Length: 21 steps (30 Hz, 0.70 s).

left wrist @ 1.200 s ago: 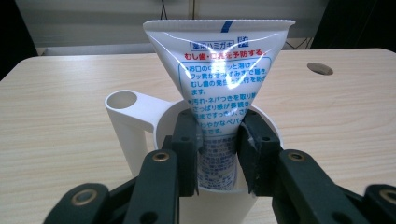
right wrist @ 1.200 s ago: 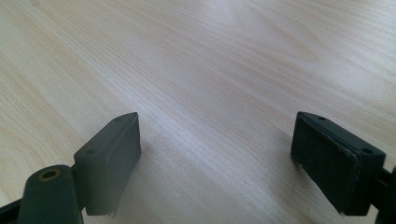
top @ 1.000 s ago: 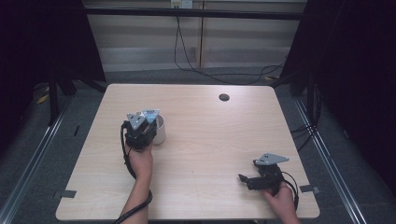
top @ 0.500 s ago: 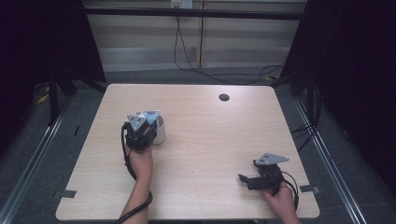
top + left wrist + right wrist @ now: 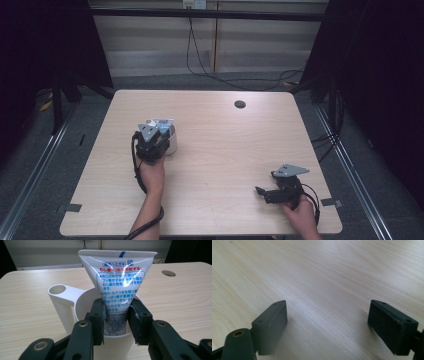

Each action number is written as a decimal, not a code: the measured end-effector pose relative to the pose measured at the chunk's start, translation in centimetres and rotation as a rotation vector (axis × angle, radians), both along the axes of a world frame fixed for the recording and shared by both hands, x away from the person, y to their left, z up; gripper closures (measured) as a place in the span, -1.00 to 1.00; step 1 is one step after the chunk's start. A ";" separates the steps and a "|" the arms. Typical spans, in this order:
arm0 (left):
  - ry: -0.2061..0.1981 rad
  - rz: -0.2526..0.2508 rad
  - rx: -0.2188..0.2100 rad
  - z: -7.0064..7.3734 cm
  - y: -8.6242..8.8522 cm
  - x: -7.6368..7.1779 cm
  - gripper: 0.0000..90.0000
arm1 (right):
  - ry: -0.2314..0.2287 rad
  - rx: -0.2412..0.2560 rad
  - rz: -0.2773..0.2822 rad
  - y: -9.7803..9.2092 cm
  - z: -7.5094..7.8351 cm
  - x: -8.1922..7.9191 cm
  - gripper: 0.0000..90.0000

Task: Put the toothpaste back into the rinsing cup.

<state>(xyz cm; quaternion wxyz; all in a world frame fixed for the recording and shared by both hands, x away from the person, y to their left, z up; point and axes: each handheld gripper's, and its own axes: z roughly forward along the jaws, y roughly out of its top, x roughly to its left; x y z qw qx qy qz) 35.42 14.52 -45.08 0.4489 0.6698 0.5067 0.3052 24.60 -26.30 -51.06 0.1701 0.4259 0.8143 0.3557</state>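
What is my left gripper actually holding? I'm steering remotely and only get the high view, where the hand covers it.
Observer: The left gripper is shut on a white toothpaste tube, pinched from both sides just above the rim of a white cup.
Operator: Is the tube inside the cup?
Observer: Yes, its lower end goes down into the cup, with the flat crimped end pointing up.
Operator: And the right gripper?
Observer: The right gripper is open, with bare wooden table between its fingers.
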 end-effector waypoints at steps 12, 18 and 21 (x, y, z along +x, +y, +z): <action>0.007 0.008 0.016 0.2 0.0 0.1 0.32 | 0.000 0.000 0.000 0.0 0.0 0.0 -0.66; 0.013 0.011 0.024 0.4 0.1 0.1 0.17 | 0.000 0.000 0.000 0.0 0.0 0.0 -0.66; 0.011 0.015 0.029 0.5 0.1 0.1 0.09 | 0.000 0.000 0.001 0.0 0.0 0.0 -0.66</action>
